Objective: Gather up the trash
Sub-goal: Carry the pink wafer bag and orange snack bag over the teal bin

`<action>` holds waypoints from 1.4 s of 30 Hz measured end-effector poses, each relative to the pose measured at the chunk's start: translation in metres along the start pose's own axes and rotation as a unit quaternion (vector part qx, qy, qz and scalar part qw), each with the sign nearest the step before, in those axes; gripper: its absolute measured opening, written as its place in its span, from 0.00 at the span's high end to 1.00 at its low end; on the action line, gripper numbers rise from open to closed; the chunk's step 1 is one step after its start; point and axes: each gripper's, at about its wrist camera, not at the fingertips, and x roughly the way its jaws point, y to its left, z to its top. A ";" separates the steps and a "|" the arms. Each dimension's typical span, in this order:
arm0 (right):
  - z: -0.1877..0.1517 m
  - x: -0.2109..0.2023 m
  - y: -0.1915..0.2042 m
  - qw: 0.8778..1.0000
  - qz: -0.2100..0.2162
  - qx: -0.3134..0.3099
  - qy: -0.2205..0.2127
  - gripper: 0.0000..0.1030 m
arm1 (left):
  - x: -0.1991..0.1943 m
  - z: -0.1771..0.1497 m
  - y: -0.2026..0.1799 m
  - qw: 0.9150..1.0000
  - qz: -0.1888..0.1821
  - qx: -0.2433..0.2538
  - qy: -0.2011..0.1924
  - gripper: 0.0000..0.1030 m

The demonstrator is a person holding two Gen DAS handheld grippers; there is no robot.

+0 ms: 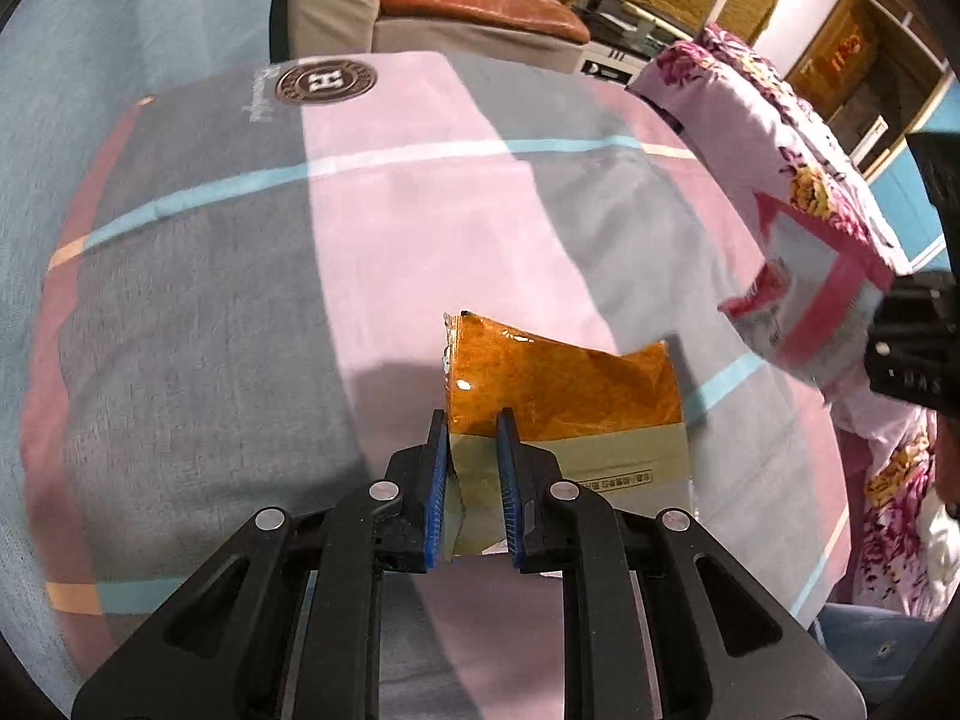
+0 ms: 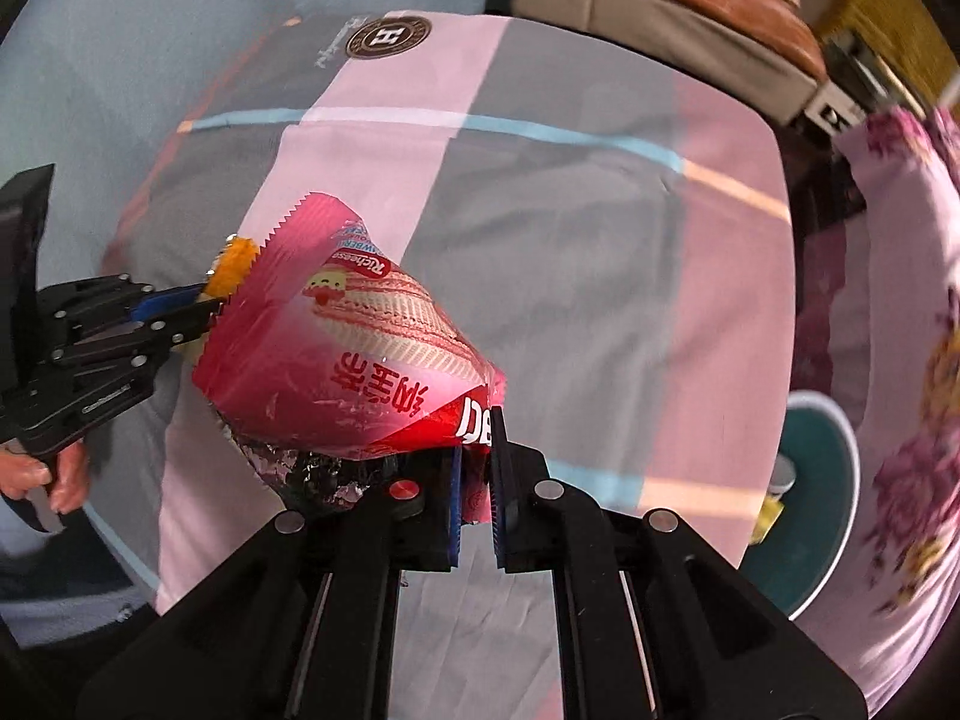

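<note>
Two wrappers are already lifted off the bed [image 1: 210, 300], one in each tool. Left tool [image 1: 471, 420] is clenched on the near edge of the orange wrapper [image 1: 564, 384], which sticks out ahead of its fingers, long axis running across them to its right. Right tool [image 2: 477, 450] is clenched on a corner of the pink wrapper [image 2: 360, 348], which fans out ahead and to its left, nearly meeting the left tool's load. What the coming move turns on, I judge, is the teal bin [image 2: 816, 498]: it sits low to the right of the right tool, beside the floral quilt [image 2: 900, 360], so the right hand is nearer.
</note>
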 end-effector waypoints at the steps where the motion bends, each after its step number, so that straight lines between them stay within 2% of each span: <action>1: -0.005 -0.004 -0.004 1.000 0.003 0.011 -0.005 0.93 | -0.002 0.001 -0.003 1.000 0.000 0.002 -0.002 0.85; 8: -0.024 -0.020 -0.032 0.996 0.011 0.078 -0.045 0.93 | -0.017 0.012 -0.026 1.000 -0.006 0.007 -0.023 0.87; 12: -0.034 -0.028 -0.045 0.993 0.015 0.099 -0.059 0.93 | -0.018 0.016 -0.044 0.999 -0.026 0.019 -0.021 0.88; 16: -0.046 -0.029 -0.051 0.992 0.017 0.112 -0.063 0.93 | -0.009 0.014 -0.056 0.999 -0.021 0.025 -0.012 0.89; 18: -0.053 -0.030 -0.054 0.991 0.013 0.113 -0.064 0.93 | -0.007 0.013 -0.056 0.999 -0.002 0.031 -0.012 0.89; 20: -0.057 -0.029 -0.055 0.992 0.012 0.113 -0.063 0.93 | -0.009 0.009 -0.061 0.998 0.009 0.060 -0.012 0.88; 22: -0.061 -0.028 -0.058 0.991 0.014 0.117 -0.060 0.93 | -0.007 0.004 -0.063 0.996 0.010 0.087 0.008 0.76; 24: -0.064 -0.027 -0.061 0.991 0.017 0.122 -0.058 0.93 | -0.006 -0.002 -0.062 0.994 0.023 0.104 0.015 0.21; 25: -0.065 -0.026 -0.062 0.991 0.018 0.123 -0.058 0.93 | -0.007 -0.005 -0.059 0.994 0.028 0.109 0.012 0.15; 32: -0.068 -0.028 -0.060 0.990 0.022 0.129 -0.059 0.93 | 0.014 -0.003 -0.039 0.996 0.011 0.076 0.038 0.15; 35: -0.071 -0.027 -0.060 0.989 0.022 0.135 -0.059 0.93 | 0.023 0.004 -0.046 0.995 -0.010 0.093 0.042 0.12; 40: -0.078 -0.027 -0.065 0.987 0.017 0.151 -0.056 0.93 | 0.042 0.004 -0.050 0.993 -0.020 0.094 0.063 0.10; 41: -0.079 -0.027 -0.066 0.986 0.016 0.154 -0.056 0.93 | 0.042 0.002 -0.051 0.994 -0.018 0.093 0.059 0.11; 42: -0.080 -0.027 -0.068 0.986 0.014 0.158 -0.057 0.93 | 0.040 0.000 -0.053 0.994 -0.019 0.095 0.053 0.23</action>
